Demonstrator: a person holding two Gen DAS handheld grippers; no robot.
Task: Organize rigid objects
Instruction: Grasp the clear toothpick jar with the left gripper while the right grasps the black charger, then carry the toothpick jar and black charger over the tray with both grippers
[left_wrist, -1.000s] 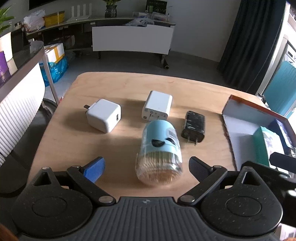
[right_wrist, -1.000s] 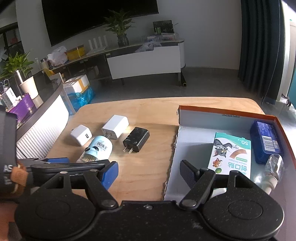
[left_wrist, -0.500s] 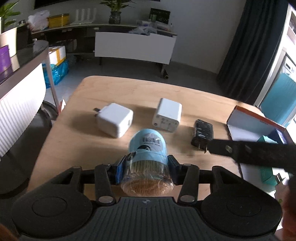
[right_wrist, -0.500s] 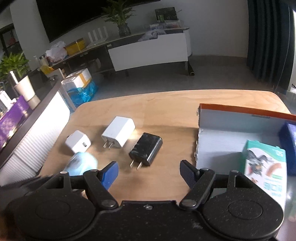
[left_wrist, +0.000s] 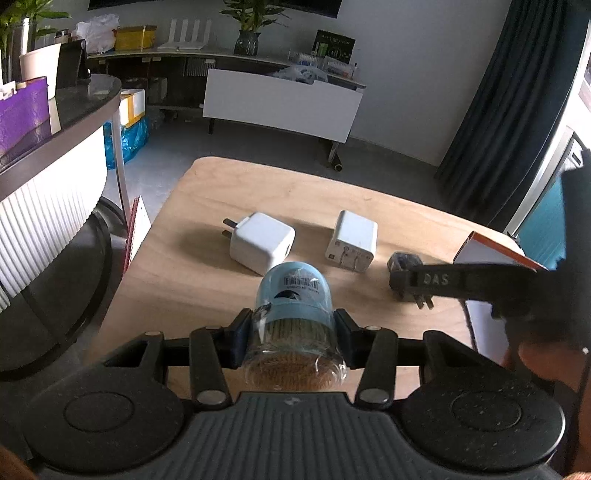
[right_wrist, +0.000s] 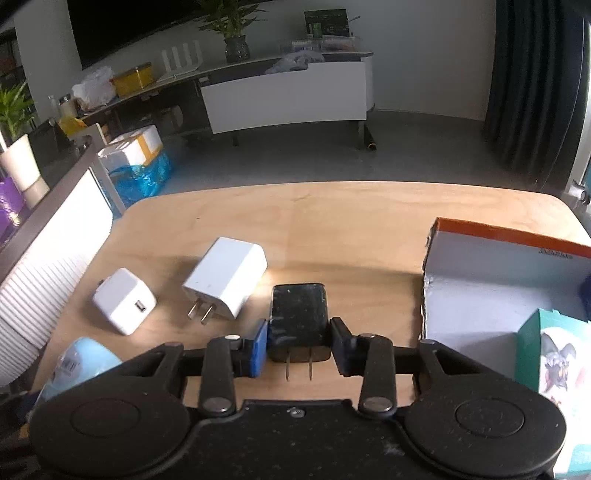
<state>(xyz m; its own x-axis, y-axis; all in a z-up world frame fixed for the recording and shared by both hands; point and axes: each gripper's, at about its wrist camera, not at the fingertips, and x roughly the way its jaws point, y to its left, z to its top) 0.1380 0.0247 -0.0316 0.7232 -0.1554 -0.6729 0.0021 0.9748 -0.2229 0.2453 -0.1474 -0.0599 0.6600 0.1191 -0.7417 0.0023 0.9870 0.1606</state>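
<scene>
**Two grips made, two chargers left on the bench**

Left gripper (left_wrist: 293, 341): fingers closed against the sides of the toothpick jar (left_wrist: 293, 317), blue cap pointing away, jar lying at the near edge of the bench (left_wrist: 295, 192). Not clear whether it is lifted yet.

Right gripper (right_wrist: 298, 347): its fingers have just been closing and now clamp the black charger (right_wrist: 298, 319) by its sides, prongs toward the camera. Charger looks to be lying flat on the bench.

Box (right_wrist: 480, 288): open, orange-rimmed, right of the black charger. Already inside: a teal carton (right_wrist: 554, 354) and a dark blue item, mostly out of frame.

Not yet handled: square white charger (right_wrist: 123, 301) at far left, and larger white charger (right_wrist: 225, 282) between it and the black one.

Judgement: roughly midway. Some items are boxed, two are gripped but not carried over, two wait. Next likely step is moving both held items right, into the box.
</scene>
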